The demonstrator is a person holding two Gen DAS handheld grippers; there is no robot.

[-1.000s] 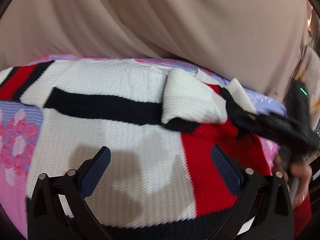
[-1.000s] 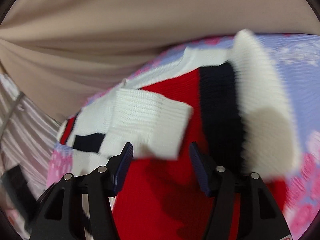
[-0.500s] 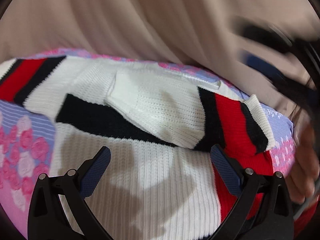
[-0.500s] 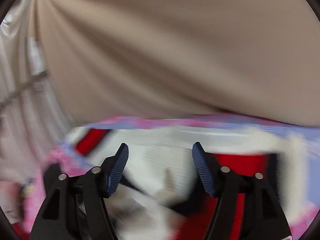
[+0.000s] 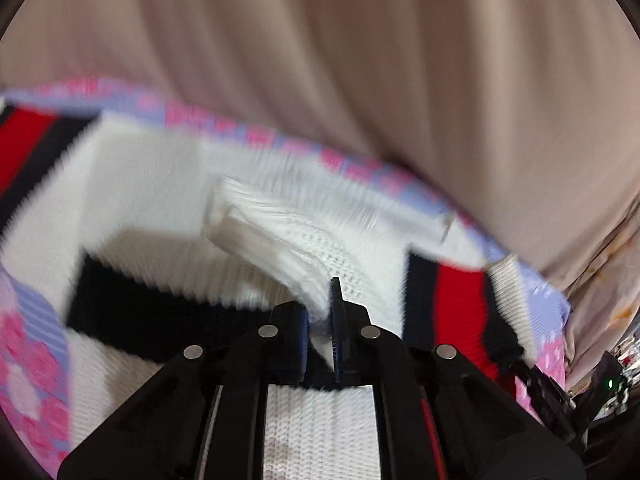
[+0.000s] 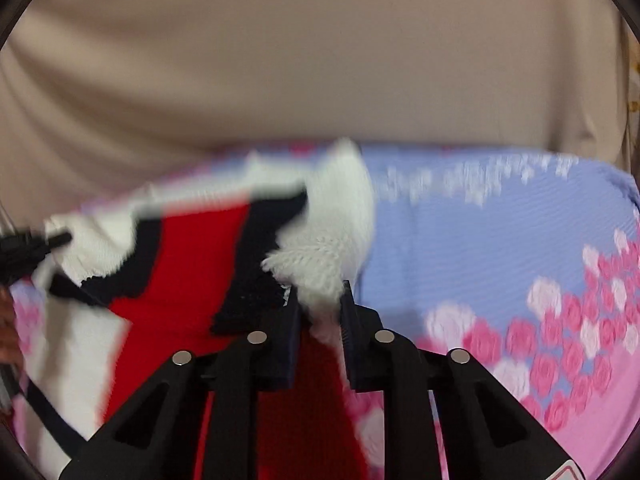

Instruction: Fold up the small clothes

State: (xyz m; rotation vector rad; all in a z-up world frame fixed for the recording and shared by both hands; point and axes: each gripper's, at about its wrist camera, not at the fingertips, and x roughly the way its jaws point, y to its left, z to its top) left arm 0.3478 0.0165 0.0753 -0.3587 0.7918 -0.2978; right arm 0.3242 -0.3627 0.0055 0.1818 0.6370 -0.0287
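White, red and black knit sweater (image 5: 168,216) spread ahead on floral sheet (image 6: 500,232). Left gripper (image 5: 320,332) clamped on white sleeve fold; right gripper (image 6: 320,312) pinching fluffy cuff at sweater's right edge, nearer.

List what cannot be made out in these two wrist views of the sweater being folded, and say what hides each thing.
- Left wrist view: motion blur smears the knit sweater; the left gripper covers the fabric it pinches.
- Left wrist view: the right gripper is dark and cut off at the edge.
- Right wrist view: the right gripper hides the white cuff it clamps; blur softens the floral bedsheet.
- Both views: the beige curtain blocks the background.
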